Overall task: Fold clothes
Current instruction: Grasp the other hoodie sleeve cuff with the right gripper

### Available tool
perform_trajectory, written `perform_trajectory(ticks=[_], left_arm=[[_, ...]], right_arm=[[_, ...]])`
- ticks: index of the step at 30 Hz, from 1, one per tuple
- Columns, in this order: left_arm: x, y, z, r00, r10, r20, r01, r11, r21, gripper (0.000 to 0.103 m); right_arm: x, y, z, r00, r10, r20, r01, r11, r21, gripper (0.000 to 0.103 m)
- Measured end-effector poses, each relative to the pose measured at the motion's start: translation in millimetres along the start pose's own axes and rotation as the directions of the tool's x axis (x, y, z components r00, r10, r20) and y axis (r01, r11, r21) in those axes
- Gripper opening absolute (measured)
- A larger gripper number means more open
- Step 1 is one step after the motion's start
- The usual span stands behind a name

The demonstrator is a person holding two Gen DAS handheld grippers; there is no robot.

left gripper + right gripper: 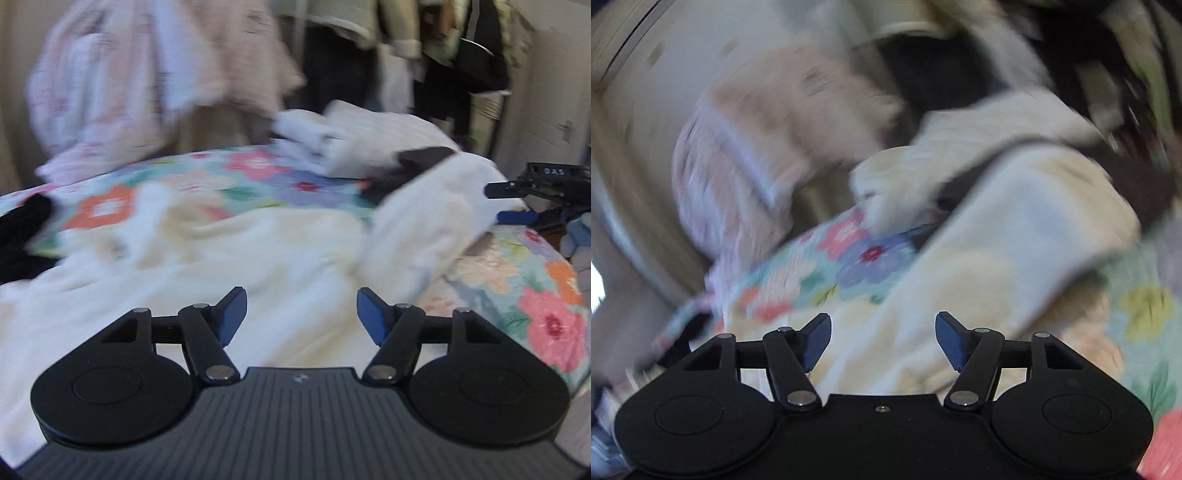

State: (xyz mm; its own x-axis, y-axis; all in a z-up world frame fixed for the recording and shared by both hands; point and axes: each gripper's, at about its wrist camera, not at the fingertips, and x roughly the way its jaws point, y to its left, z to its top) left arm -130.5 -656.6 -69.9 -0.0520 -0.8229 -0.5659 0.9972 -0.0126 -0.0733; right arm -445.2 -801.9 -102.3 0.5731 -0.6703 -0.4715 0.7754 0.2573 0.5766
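Observation:
A white garment lies spread over a floral bedcover, with one thick part turned over towards the right. Just above the garment's near part, my left gripper is open with nothing between its blue pads. In the right wrist view, the same white garment runs diagonally up to the right. My right gripper is open above its near end and holds nothing. That gripper also shows at the right edge of the left wrist view, beside the turned-over part. Both views are blurred.
A dark cloth peeks out behind the turned-over part. More white cloth is piled at the bed's far side. A black cloth lies at the left edge. Pink patterned fabric and dark clothes hang behind. A gloved hand holds the right gripper.

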Motion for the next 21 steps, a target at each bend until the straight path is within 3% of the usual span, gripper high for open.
perform_trajectory(ticks=[3, 5, 6, 11, 14, 16, 18, 19, 20, 21], left_arm=[[36, -32, 15, 0.998, -0.067, -0.016, 0.068, 0.997, 0.047, 0.061], [60, -54, 23, 0.994, -0.094, -0.048, 0.098, 0.991, 0.096, 0.051], [71, -64, 26, 0.993, -0.103, -0.060, 0.110, 0.987, 0.118, 0.051], [106, -102, 31, 0.980, -0.176, -0.088, 0.190, 0.963, 0.191, 0.052], [119, -121, 31, 0.976, -0.193, -0.099, 0.211, 0.949, 0.234, 0.054], [124, -123, 29, 0.975, -0.196, -0.102, 0.215, 0.952, 0.220, 0.055], [128, -121, 27, 0.975, -0.195, -0.106, 0.212, 0.957, 0.197, 0.055], [129, -119, 26, 0.976, -0.191, -0.108, 0.208, 0.960, 0.185, 0.055], [131, -118, 25, 0.976, -0.187, -0.110, 0.204, 0.963, 0.174, 0.055], [131, -116, 25, 0.977, -0.185, -0.106, 0.201, 0.965, 0.168, 0.055]], right_arm=[[-3, -38, 5, 0.999, -0.028, 0.043, 0.023, 0.994, 0.104, 0.068], [-8, -47, 9, 0.983, -0.134, 0.125, 0.125, 0.989, 0.077, 0.068], [-10, -52, 10, 0.973, -0.168, 0.161, 0.156, 0.984, 0.080, 0.069], [2, -98, 14, 0.975, -0.104, 0.195, 0.040, 0.950, 0.309, 0.068], [15, -120, 12, 0.970, -0.136, 0.203, 0.037, 0.904, 0.425, 0.069], [22, -131, 12, 0.963, -0.137, 0.231, 0.008, 0.874, 0.486, 0.069], [27, -132, 11, 0.955, -0.102, 0.279, -0.050, 0.871, 0.489, 0.067], [29, -132, 10, 0.949, -0.082, 0.305, -0.080, 0.871, 0.485, 0.064], [31, -132, 9, 0.942, -0.062, 0.330, -0.111, 0.870, 0.480, 0.045], [30, -126, 12, 0.939, -0.062, 0.338, -0.100, 0.891, 0.443, 0.014]])
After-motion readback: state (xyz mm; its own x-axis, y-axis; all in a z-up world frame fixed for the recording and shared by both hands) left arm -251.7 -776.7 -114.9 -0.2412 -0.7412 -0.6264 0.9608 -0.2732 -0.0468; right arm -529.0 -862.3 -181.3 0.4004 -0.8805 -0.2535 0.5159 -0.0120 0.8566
